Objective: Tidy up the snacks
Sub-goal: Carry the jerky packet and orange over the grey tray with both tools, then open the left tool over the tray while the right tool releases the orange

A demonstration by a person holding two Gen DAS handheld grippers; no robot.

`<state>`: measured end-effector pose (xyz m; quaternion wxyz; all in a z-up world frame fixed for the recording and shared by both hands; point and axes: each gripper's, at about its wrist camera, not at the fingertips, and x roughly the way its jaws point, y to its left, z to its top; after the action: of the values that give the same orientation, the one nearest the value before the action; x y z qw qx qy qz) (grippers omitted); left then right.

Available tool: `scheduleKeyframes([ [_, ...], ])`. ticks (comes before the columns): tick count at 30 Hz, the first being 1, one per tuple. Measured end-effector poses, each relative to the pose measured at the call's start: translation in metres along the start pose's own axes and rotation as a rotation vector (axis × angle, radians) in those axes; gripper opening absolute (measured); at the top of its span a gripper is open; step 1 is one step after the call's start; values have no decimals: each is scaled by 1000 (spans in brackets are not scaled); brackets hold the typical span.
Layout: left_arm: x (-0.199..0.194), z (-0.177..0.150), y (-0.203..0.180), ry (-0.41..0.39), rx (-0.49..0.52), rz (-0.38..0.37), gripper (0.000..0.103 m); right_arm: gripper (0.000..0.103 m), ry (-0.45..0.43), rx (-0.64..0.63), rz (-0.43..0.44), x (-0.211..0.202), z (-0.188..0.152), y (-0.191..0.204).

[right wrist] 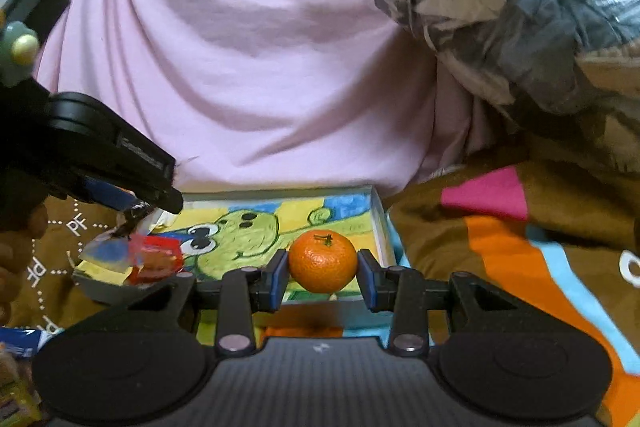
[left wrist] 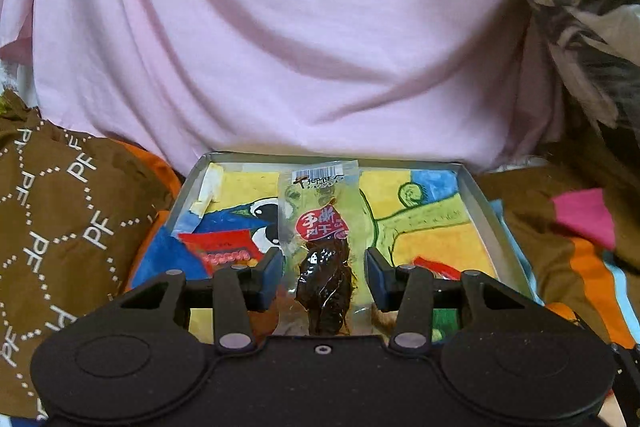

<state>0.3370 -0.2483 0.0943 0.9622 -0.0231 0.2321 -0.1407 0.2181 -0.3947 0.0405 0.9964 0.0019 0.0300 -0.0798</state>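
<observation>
Pink cloth (left wrist: 280, 47) crowds the tray's (left wrist: 476, 195) far rim. The left gripper (left wrist: 324, 273) hangs released around a jerky pack (left wrist: 320, 227). The right gripper (right wrist: 322, 273) clamps the orange (right wrist: 322, 261) over the tray's near right corner.

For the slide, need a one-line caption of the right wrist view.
Right gripper holds a mandarin above the illustrated tray.

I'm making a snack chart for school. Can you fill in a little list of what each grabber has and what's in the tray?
left gripper: open, jaws either side of the jerky packet, not pinching it
jerky packet: clear wrapper, dark meat, red label, lying over the tray
right gripper: shut on the mandarin orange
mandarin orange: stem up, held over the tray
tray: shallow, grey rim, cartoon drawing on its floor
red snack packet: in the tray's left part
background: pink cloth
</observation>
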Motion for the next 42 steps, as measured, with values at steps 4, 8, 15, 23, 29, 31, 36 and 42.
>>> scheduleKeyframes([
  [4, 20, 2, -1, -5, -12, 17, 47, 41, -3, -5, -4, 16, 0, 5],
  [8, 39, -1, 0, 7, -29, 31, 47, 41, 16, 4, -8, 27, -4, 7],
  [15, 59, -5, 0, 7, -32, 43, 47, 41, 71, 13, -21, 41, -14, 8],
  [23, 70, -8, -1, 24, -25, 44, 47, 41, 88, 5, -16, 43, -16, 9],
  [29, 76, -13, -2, 57, -18, 64, 49, 43, 101, -5, -14, 47, -14, 11],
  [31, 75, -13, -2, 58, -25, 72, 56, 49, 106, -3, -13, 47, -14, 10],
  [36, 66, -11, -2, 33, -21, 66, 73, 61, 100, -7, -10, 46, -13, 12],
  [42, 47, -10, 4, -11, -33, 69, 95, 78, 79, -22, -14, 40, -8, 16],
])
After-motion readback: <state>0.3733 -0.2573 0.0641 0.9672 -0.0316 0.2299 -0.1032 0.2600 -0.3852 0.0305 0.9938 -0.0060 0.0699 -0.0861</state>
